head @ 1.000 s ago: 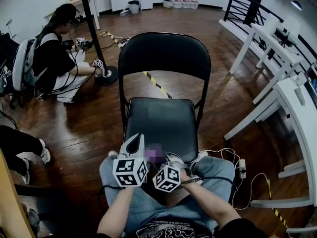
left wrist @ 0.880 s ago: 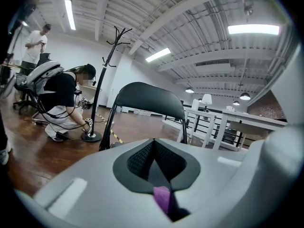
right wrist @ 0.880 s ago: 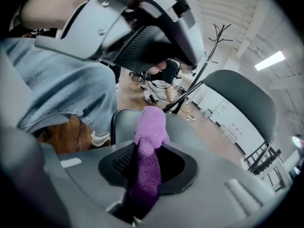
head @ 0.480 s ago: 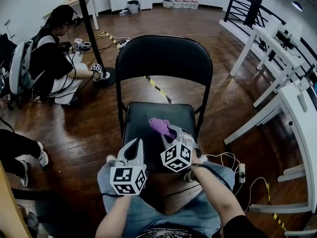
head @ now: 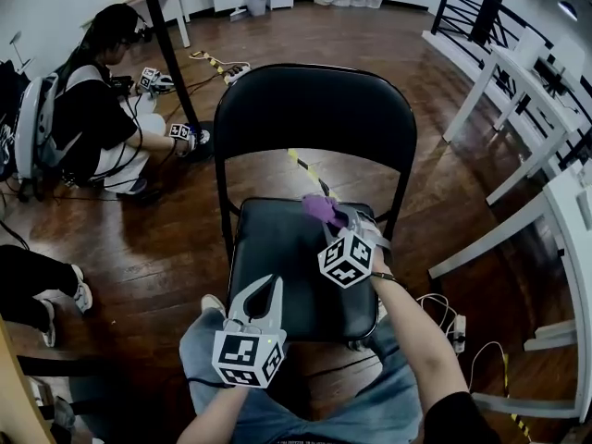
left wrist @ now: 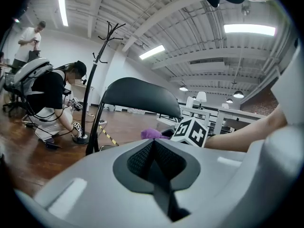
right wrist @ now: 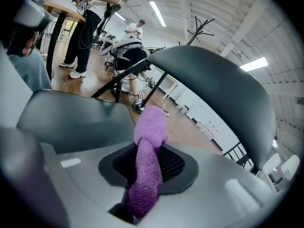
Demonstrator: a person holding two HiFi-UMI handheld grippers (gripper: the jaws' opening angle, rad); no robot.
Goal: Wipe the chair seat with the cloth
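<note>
Right gripper (head: 337,216) clamps cloth (head: 319,209); seat (head: 277,248) rear edge.

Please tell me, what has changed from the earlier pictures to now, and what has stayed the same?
The right gripper, shut on the purple cloth, carried it forward from the front edge of the chair seat to its back, near the backrest. The left gripper stayed shut and empty at the front edge.

Right gripper (right wrist: 145,172) fingers pinch a purple cloth (right wrist: 148,160); black chair backrest (right wrist: 223,94) beyond.
</note>
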